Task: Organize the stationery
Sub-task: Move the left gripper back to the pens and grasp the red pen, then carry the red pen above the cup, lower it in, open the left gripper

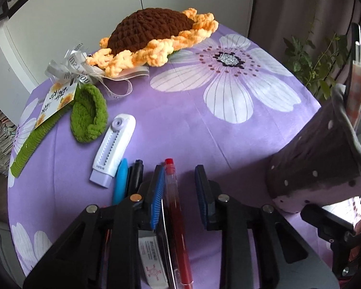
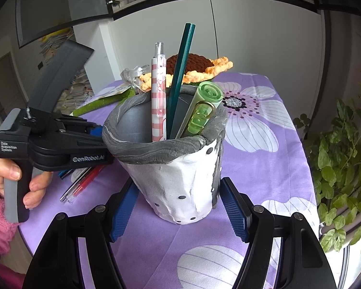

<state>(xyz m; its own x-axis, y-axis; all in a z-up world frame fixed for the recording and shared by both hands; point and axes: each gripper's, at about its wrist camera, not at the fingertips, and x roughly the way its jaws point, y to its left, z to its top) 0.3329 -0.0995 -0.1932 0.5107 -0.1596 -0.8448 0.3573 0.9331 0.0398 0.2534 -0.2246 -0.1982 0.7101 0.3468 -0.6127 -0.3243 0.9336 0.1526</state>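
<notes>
Both hand-held grippers are open. On the left hand-held gripper (image 1: 180, 183) the blue pads stand apart over a red gel pen (image 1: 177, 214) that lies on the counter (image 1: 180, 125), which is covered with a purple cloth printed with white flowers; the pen runs between the two fingers, close along the left one, and I cannot tell if that pad touches it. Just to the left of this pen lie a black pen (image 1: 135, 177) and a light blue pen (image 1: 120, 180), and beside them a white and lilac correction tape (image 1: 114, 150). Farther back on the cloth are a green crocheted leaf (image 1: 89, 115) and a crocheted sunflower (image 1: 154, 41) with a brown center and a ribbon with a tag. The right hand-held gripper (image 2: 179, 212) has its fingers on both sides of the base of a grey and white pen holder (image 2: 180, 173), with a visible gap on each side, so it does not hold it. This holder stands upright on the counter and contains a pink checked pen (image 2: 159, 96), a dark green pencil (image 2: 180, 77) and a light green utility knife (image 2: 203, 107). In the right wrist view the left hand (image 2: 9, 175) holds its tool just beside the rim of the holder. A green potted plant (image 2: 341, 168) stands at the right of the counter.
</notes>
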